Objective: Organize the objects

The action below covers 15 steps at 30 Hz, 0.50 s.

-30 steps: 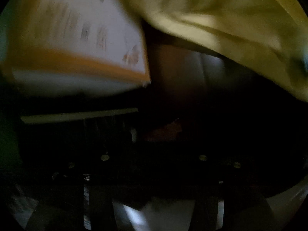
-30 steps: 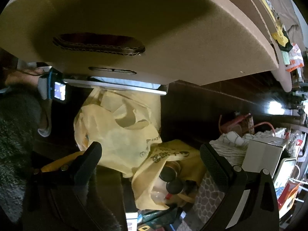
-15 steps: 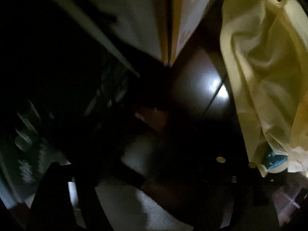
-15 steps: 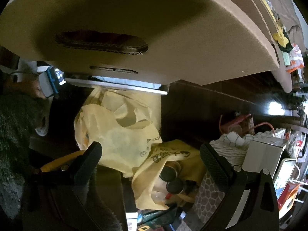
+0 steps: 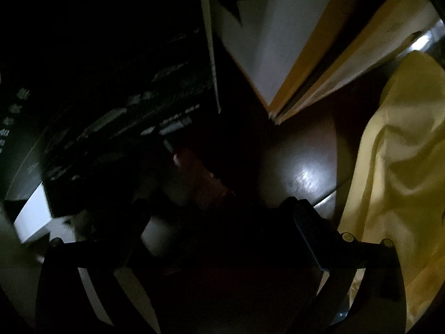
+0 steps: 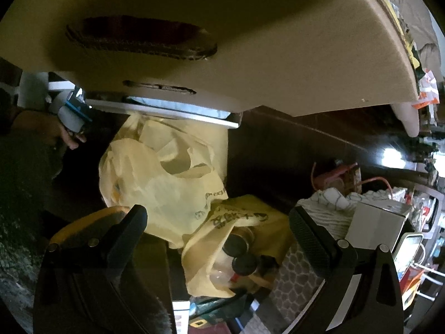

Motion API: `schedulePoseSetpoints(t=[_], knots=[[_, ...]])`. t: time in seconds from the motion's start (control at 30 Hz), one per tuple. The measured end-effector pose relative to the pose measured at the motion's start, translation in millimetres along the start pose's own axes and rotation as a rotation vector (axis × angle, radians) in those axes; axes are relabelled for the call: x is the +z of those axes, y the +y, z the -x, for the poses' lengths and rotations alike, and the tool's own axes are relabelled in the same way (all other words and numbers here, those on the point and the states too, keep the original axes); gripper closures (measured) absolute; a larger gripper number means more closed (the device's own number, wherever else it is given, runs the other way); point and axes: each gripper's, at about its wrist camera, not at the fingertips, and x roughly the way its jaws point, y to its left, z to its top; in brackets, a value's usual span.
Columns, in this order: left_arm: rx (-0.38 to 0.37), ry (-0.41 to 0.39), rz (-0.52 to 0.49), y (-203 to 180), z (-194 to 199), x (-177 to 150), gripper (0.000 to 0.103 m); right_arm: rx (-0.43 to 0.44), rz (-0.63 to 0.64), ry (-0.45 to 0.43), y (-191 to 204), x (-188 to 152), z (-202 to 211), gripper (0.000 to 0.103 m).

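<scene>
Two grippers work over a cluttered dark floor, and the biggest thing in sight is the cardboard box (image 6: 222,22), whose brown side with its slotted handhole fills the upper half of the right wrist view. Below its edge lies a crumpled yellow bag (image 6: 164,178), with a second yellow bag (image 6: 244,222) just beside it, open at the mouth and showing two dark-capped bottles (image 6: 239,253) inside. In the left wrist view, which is very dark, a white-and-orange box (image 5: 278,55) stands tilted next to a black printed box (image 5: 125,111), both resting on the glossy dark floor (image 5: 300,167), with the yellow bag's cloth along the right edge. The left gripper (image 5: 219,208) has its jaws spread wide, having just been opening, and nothing sits between them. The right gripper (image 6: 219,220) likewise stands wide apart and empty, hanging above the bags. A person's hand (image 6: 55,130) grips the left tool's handle at the far left. My reading is that an item has just been let go beside the boxes; the next move calls for choosing another loose item, probably among the bags or bottles, and lowering onto it squarely.
</scene>
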Motion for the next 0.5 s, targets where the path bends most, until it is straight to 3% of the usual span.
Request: schedulePoseSetpoints(t=[0.13,0.2,0.27,0.3,0.37,0.4,0.43,0.5], knots=[[-0.034,-0.124,-0.069,-1.1,1.7,3.6,0.001,-0.003,-0.001,0.009,-2.7,0.1,6.6,0.001],[-0.040,-0.192,-0.077,-4.2,5.7,6.2,0.016,-0.008,-0.011,0.017,-1.6,-0.7,10.2,0.001],[-0.053,-0.267,-0.101,-7.4,9.7,8.8,0.044,-0.008,-0.002,0.023,-1.5,-0.1,13.9,0.001],[-0.059,-0.290,-0.115,-8.4,10.3,9.1,0.050,-0.010,0.002,0.028,-1.3,-0.1,14.3,0.001],[-0.059,-0.326,-0.145,-9.0,10.5,11.0,0.073,-0.011,-0.008,0.037,-5.0,0.3,16.8,0.001],[-0.064,-0.326,-0.157,-9.9,9.1,11.4,0.075,-0.011,-0.014,0.041,-7.0,0.2,17.7,0.001],[-0.075,-0.325,-0.159,-10.8,8.1,11.8,0.085,-0.011,-0.020,0.044,-8.8,0.1,19.3,0.001],[-0.099,-0.300,-0.156,-10.7,6.4,12.1,0.088,-0.015,-0.027,0.048,-11.1,-0.2,22.3,0.001]])
